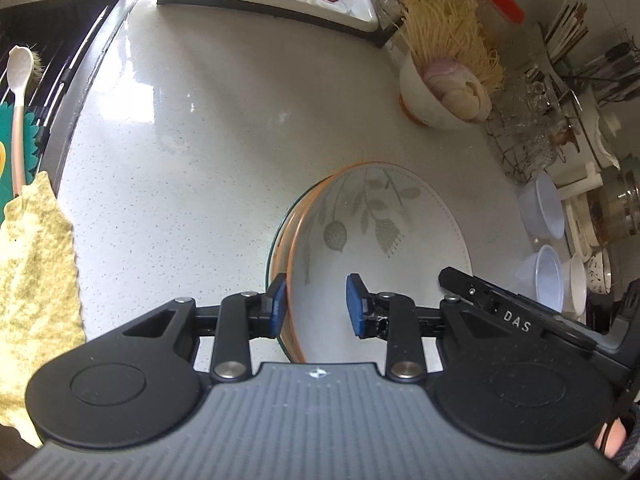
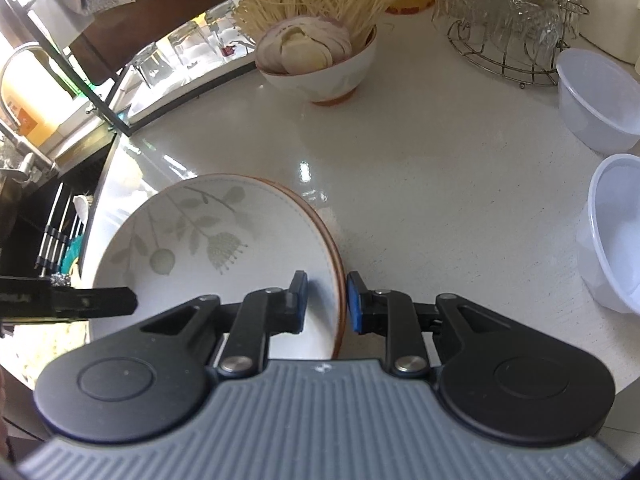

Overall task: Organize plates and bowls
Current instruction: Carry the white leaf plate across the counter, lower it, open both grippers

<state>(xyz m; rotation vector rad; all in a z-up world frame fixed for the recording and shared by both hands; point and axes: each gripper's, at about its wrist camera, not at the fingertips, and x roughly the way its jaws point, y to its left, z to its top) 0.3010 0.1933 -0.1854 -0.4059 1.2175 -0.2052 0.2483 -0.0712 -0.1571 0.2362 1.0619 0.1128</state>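
Plates (image 1: 380, 240) with orange rims and a leaf pattern sit stacked on the white speckled counter (image 1: 192, 152), between both my grippers. My left gripper (image 1: 316, 306) straddles the stack's left rim, one pad outside, one inside, and I cannot tell whether it presses. My right gripper (image 2: 327, 300) brackets the right rim (image 2: 340, 280) narrowly; contact is unclear too. Beyond stands a bowl (image 2: 328, 76) of sliced onion and enoki, with clear plastic bowls (image 2: 600, 100) to the right.
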